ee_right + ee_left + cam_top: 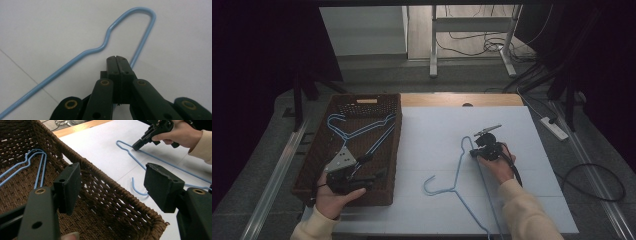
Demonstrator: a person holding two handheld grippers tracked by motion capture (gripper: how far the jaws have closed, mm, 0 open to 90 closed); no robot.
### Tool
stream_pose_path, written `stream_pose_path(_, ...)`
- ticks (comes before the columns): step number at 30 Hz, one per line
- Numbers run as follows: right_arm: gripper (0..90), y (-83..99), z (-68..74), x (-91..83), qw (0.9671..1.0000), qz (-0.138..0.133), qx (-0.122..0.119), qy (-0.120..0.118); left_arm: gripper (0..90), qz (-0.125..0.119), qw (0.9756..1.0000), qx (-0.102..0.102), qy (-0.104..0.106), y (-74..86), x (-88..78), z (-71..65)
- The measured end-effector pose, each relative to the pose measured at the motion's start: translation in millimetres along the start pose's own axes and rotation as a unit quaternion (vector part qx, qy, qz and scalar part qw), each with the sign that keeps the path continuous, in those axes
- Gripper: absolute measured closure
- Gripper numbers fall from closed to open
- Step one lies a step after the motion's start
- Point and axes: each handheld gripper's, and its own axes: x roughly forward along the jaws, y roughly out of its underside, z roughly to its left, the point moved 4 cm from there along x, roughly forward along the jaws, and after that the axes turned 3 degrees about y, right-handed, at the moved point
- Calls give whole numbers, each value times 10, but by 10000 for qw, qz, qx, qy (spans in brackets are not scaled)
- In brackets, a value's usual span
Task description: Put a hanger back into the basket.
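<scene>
Our left gripper [368,180] waits wide over the basket [395,145]; right gripper [474,153] pinches the hanger [457,175] for transfer.

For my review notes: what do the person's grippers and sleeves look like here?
Both grippers, left gripper and right gripper, are black with brass-coloured rivets and flat rectangular pads. The left carries a grey three-cornered plate; a black cable trails from the right. Sleeves are cream.

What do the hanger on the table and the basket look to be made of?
Hanger: probably metal wire with a smooth light-blue coating; it is thin, evenly round, crisply bent and slightly glossy in the right gripper view. Basket: dark brown woven wicker or rattan-like fibre, matte; the weave and gaps show in the left gripper view. It could be synthetic.
</scene>
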Motion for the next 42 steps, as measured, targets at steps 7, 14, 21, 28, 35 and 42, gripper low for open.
stream_pose_path(7, 900, 42, -154, -74, 9994, 21, 89, 341, 312, 8, 10000, 14, 13, -4, 10, -19)
stream_pose_path(14, 900, 183, -346, -171, 9980, 64, 375, 502, 312, 12, 10000, 17, 15, -4, 17, -21)
stream_pose_path(21, 900, 106, -215, -239, 9996, -158, 111, 223, 312, 39, 10000, 45, 18, -11, 40, -33)
stream_pose_path(28, 900, 69, -165, -79, 9994, 23, 22, 350, 312, 12, 10000, 23, 28, -11, 24, -28)
stream_pose_path(35, 900, 101, -286, -120, 9983, 60, 152, 556, 312, 6, 10000, 29, 11, -11, 15, -29)
stream_pose_path(42, 900, 204, -421, -222, 9964, 163, 302, 781, 311, 25, 10000, 23, 19, -5, 24, -29)
